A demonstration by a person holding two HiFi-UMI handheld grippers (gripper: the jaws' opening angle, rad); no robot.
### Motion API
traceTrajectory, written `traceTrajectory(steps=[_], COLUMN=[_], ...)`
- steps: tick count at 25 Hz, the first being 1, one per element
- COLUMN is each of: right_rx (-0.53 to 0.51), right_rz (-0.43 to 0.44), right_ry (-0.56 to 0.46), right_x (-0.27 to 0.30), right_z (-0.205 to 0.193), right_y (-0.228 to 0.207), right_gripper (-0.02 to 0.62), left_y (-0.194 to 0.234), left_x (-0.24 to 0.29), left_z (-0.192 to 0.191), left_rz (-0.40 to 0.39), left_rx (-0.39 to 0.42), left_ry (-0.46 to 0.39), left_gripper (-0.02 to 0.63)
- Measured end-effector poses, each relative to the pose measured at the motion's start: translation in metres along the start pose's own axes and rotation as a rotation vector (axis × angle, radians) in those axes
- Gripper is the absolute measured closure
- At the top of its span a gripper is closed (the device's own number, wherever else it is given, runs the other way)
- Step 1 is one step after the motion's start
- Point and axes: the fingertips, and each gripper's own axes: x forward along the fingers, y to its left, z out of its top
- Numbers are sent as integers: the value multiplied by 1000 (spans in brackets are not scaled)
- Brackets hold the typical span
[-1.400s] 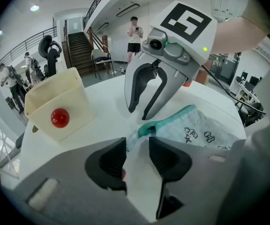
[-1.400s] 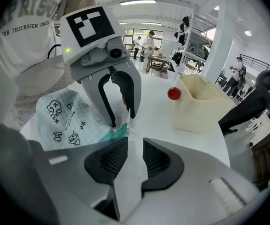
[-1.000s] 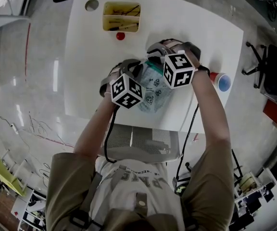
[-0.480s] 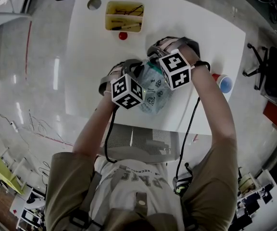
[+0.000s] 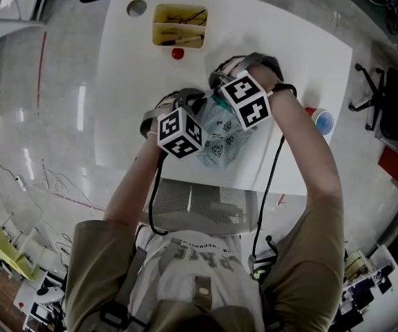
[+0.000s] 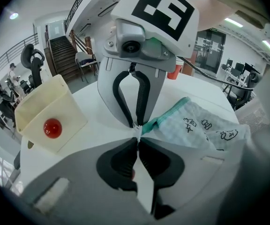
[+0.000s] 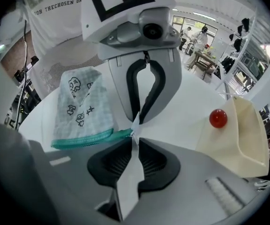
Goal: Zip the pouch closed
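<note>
A pale checked pouch (image 5: 221, 135) with black doodles and a teal zipper (image 7: 81, 138) lies on the white table (image 5: 289, 40). Both grippers point down and meet tip to tip at the zipper's end. My left gripper (image 6: 137, 136) is shut on the pouch's corner there, where a small white tab (image 6: 136, 129) sticks up. My right gripper (image 7: 134, 136) faces it; its jaws have just been closing, and they pinch that white tab (image 7: 134, 122). In the head view the marker cubes hide the fingertips of the left gripper (image 5: 188, 106) and the right gripper (image 5: 220, 88).
A cream tray (image 5: 178, 25) stands at the table's far side, with a red ball (image 5: 177, 53) in front of it. A round hole (image 5: 137, 7) is in the far left corner. A red and blue cup (image 5: 320, 120) sits at the right edge. A mesh chair (image 5: 206, 206) is at the near edge.
The right gripper has rolled about its own axis and shifted slightly left toward the left gripper. The left gripper and the pouch have stayed put.
</note>
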Motion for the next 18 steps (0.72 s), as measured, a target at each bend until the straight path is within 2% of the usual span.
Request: traceTrajectory(steps=[4,13,18], right_rx=[32,171,215], right_rz=[11,-44,-60], right_ry=[-17,-106,-127], right_x=[-2,-9,-10], right_z=[1,6,5], right_y=[5,4,6], right_gripper=[588,589,589], left_y=[1,0,-1], left_x=[-3,-5,-5], left_z=[2,3,4], left_rz=[5,5,5], left_rx=[7,2,7], left_ry=[-1,-2,2], left_gripper=[583,584,584])
